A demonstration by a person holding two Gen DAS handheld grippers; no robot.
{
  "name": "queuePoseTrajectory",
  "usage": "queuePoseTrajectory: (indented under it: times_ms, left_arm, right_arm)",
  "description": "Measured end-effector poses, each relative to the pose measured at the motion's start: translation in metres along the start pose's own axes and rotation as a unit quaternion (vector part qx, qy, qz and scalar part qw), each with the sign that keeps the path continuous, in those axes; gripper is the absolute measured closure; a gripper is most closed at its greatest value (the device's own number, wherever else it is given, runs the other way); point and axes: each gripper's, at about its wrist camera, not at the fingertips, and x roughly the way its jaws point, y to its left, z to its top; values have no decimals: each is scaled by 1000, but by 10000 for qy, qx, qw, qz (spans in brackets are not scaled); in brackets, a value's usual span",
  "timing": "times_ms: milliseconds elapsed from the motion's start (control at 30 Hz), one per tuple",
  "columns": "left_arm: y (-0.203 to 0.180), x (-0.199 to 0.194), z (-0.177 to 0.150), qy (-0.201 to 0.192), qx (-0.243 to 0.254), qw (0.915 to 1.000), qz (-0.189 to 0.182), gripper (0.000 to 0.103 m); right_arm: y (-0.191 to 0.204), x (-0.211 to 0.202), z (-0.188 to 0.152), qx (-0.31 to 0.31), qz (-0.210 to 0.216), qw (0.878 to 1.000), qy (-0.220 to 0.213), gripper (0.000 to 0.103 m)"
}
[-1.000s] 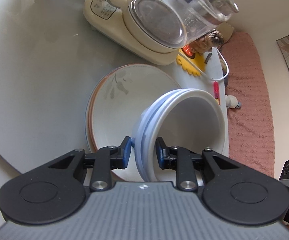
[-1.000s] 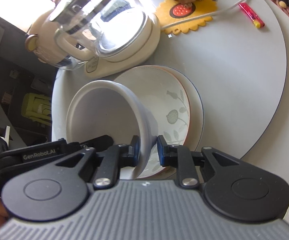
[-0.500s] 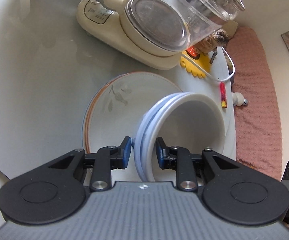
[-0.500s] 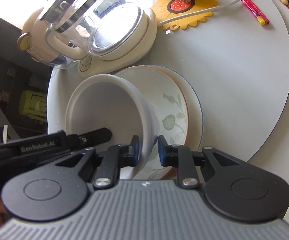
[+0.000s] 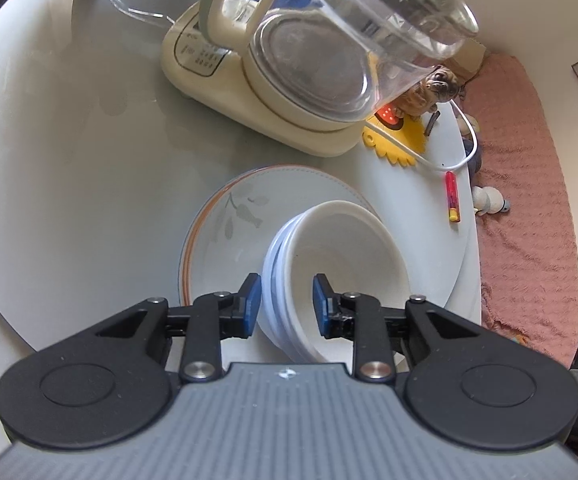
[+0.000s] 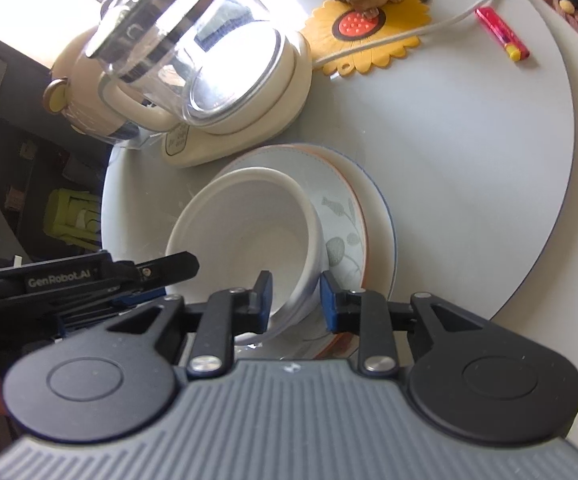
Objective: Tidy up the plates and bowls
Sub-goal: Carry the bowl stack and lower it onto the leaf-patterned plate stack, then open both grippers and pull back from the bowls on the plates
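Straddling bowl (image 6: 249, 240) rim: right tool (image 6: 295, 300), jaws apart.

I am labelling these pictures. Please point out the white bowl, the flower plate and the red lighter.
white bowl (image 6: 249, 232): right wrist view, inner wall.
flower plate (image 5: 233, 216): left wrist view, leaf pattern.
red lighter (image 6: 501, 33): right wrist view, middle of body.
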Motion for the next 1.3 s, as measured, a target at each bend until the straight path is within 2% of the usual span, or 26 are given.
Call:
queuePoseTrajectory:
  times_ms: [333, 633, 833, 933, 1167, 1300]
  left_arm:
    - [-16, -41, -16, -336, 221, 9991, 121, 71]
    - [-36, -105, -42, -874, 498, 9946, 245, 71]
    - [-56, -152, -69, -1367, 790, 9866, 409, 71]
    - [-67, -180, -87, -1685, 939, 9798, 533, 71]
    - [-87, -241, -127, -2277, 1087, 9659, 572, 65]
    - [-96, -260, -154, -2444, 1166, 9602, 681, 55]
  right_arm:
    - [9, -36, -2, -247, 82, 9991, -337, 74]
    - [24, -84, -14, -592, 271, 9953, -718, 73]
    - [37, -131, -27, -1018, 344, 9876, -1142, 73]
    - [43, -158, -35, -1159, 449, 9832, -1338, 73]
    - [49, -215, -57, -1496, 569, 9693, -1866, 73]
    - [51, -238, -74, -1742, 598, 9609, -2066, 73]
